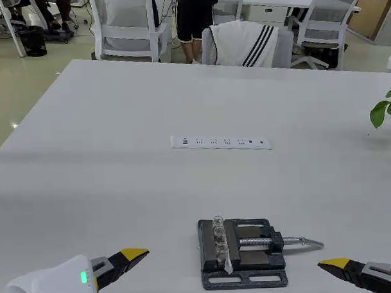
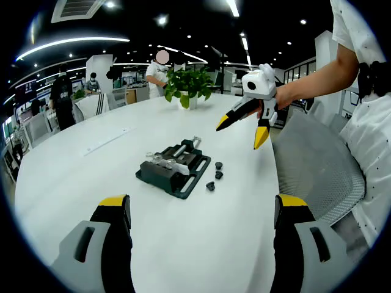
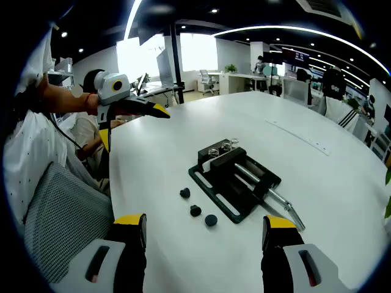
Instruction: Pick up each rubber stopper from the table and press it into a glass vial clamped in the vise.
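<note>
A black vise (image 1: 243, 253) stands near the table's front edge, its handle pointing right. A row of clear glass vials (image 1: 219, 239) is clamped upright in its jaws. Three black rubber stoppers (image 3: 195, 210) lie loose on the white table beside the vise base, also seen as stoppers (image 2: 215, 175) from the other side. My left gripper (image 1: 125, 259) hovers left of the vise, open and holding nothing. My right gripper (image 1: 338, 265) hovers to the right of the vise, open too. Each gripper view shows its own jaws wide apart, the left gripper (image 2: 201, 207) and the right gripper (image 3: 203, 224), with the vise (image 2: 174, 166) ahead.
A white power strip (image 1: 220, 142) lies mid-table beyond the vise. A potted plant (image 1: 388, 111) stands at the right edge. Chairs (image 1: 246, 45) line the far side, one draped with a striped jacket. A grey mesh chair (image 2: 317, 159) sits at the near edge. People stand far off.
</note>
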